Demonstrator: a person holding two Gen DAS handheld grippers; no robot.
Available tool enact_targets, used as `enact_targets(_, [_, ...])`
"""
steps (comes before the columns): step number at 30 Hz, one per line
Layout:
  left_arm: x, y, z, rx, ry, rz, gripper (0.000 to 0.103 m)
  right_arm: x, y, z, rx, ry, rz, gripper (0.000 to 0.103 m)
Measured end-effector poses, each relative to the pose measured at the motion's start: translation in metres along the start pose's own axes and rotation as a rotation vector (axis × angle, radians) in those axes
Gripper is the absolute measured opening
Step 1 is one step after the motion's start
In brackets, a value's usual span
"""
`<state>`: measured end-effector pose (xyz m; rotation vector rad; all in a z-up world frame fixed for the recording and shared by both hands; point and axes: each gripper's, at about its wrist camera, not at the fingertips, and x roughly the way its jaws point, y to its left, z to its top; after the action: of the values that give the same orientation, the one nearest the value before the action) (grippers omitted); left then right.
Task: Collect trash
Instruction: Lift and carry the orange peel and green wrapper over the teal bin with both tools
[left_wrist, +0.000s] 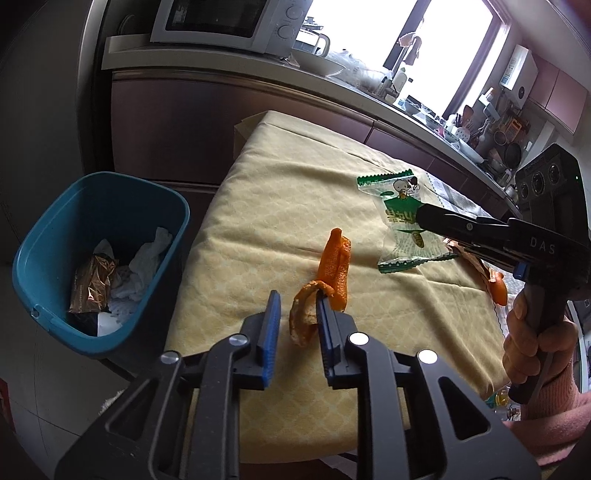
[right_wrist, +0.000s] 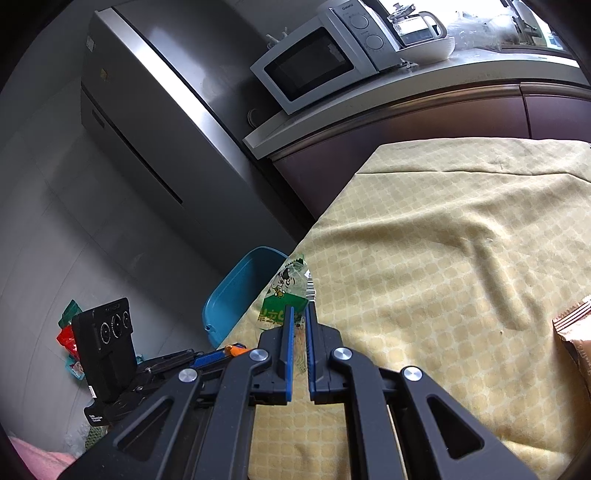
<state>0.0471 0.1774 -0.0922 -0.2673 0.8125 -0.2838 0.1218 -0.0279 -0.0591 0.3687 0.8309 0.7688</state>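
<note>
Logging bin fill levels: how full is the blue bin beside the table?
Partly full. The blue bin holds a gold wrapper and crumpled white paper at its bottom, with most of the inner wall still bare above them.

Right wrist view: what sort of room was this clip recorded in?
Most likely a home kitchen: a white microwave stands on a countertop over cabinets, beside a tall steel refrigerator, with a cloth-covered table in front.

Black grippers with blue-padded fingers (left_wrist: 271, 317), silver screws, white "DAS" lettering; pink sleeve (left_wrist: 554, 410), bare hand (left_wrist: 532, 343).
</note>
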Motion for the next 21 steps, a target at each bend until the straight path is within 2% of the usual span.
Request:
enact_targets(4, [-0.002,-0.005,0.002,0.013,-0.016,0.012,0.006,0.0,0.0,0.001,-0.002,0.0,0.002,0.005])
enact_targets(12, [-0.024,-0.009,0.012,0.022,-0.075,0.016,0.006,0.002,0.007,0.006,-0.015,-0.002,0.022,0.005])
enact_targets(21, [-0.043,0.002,0.022,0.003,-0.117,0.067,0.006,0.012,0.019,0.017,-0.044,0.0,0.054,0.005])
